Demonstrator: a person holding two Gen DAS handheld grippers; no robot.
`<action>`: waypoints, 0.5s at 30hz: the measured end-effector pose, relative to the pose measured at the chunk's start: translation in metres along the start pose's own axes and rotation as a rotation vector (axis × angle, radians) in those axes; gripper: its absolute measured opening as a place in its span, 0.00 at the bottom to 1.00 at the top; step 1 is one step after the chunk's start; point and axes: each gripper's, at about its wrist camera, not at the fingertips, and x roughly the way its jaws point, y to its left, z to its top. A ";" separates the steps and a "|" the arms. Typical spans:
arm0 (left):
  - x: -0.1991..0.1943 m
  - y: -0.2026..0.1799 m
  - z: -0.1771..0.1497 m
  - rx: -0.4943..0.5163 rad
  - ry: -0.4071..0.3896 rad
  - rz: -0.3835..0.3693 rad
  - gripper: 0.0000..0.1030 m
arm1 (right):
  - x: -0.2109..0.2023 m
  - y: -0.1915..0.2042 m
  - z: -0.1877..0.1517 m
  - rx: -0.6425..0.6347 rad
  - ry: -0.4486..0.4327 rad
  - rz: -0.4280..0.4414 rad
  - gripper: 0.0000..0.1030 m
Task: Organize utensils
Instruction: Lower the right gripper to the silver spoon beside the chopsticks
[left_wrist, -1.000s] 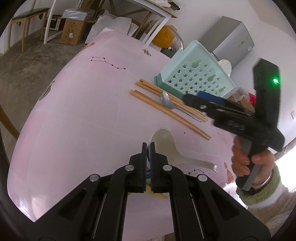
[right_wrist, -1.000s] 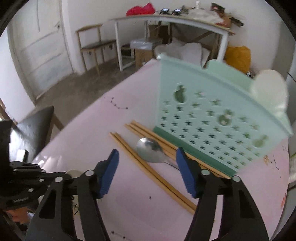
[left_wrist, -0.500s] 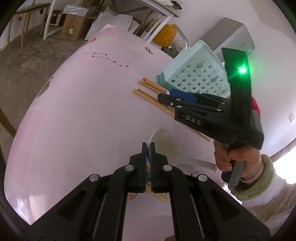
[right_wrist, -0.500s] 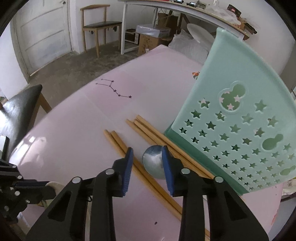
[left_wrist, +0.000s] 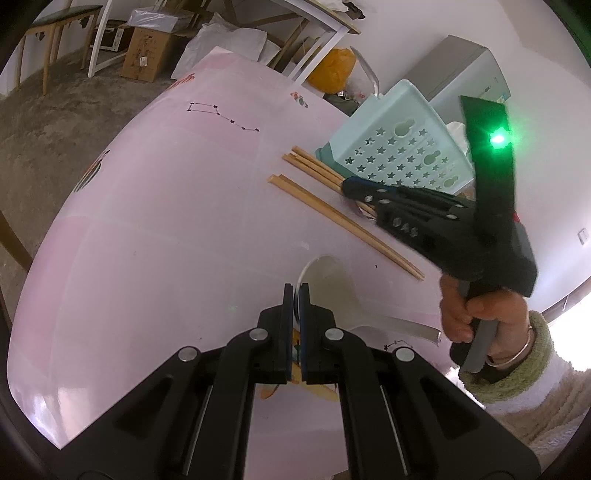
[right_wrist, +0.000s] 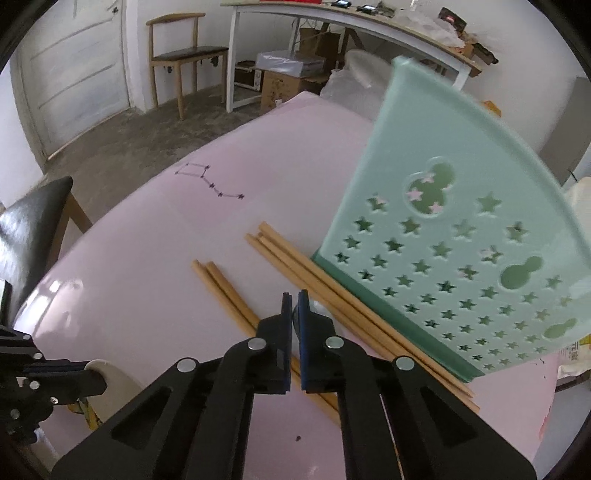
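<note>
Since a second ago the right gripper (right_wrist: 294, 314) has dropped toward the table and its jaws have snapped together on the bowl of the metal spoon (right_wrist: 317, 307), which peeks out just right of the pads. Its handle is hidden beneath the gripper, between the chopsticks (right_wrist: 229, 291). The left gripper (left_wrist: 294, 295) is clenched on the white spoon's (left_wrist: 325, 273) rim. Beyond stands the green basket (right_wrist: 461, 236), just past the right gripper, so that hand is nearer.

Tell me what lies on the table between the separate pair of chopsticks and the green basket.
More chopsticks lie along the green basket's base, with bare pink table between them and the separate pair of chopsticks. The right wrist view shows this best.
</note>
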 end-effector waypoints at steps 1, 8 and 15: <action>0.000 -0.001 0.000 0.001 -0.001 0.001 0.02 | -0.006 -0.003 0.000 0.008 -0.016 -0.006 0.02; 0.001 -0.001 0.000 0.002 -0.001 0.010 0.01 | -0.049 -0.026 -0.003 0.082 -0.096 0.004 0.01; 0.001 -0.002 0.001 0.009 -0.003 0.015 0.01 | -0.034 -0.037 -0.010 0.103 0.023 0.102 0.16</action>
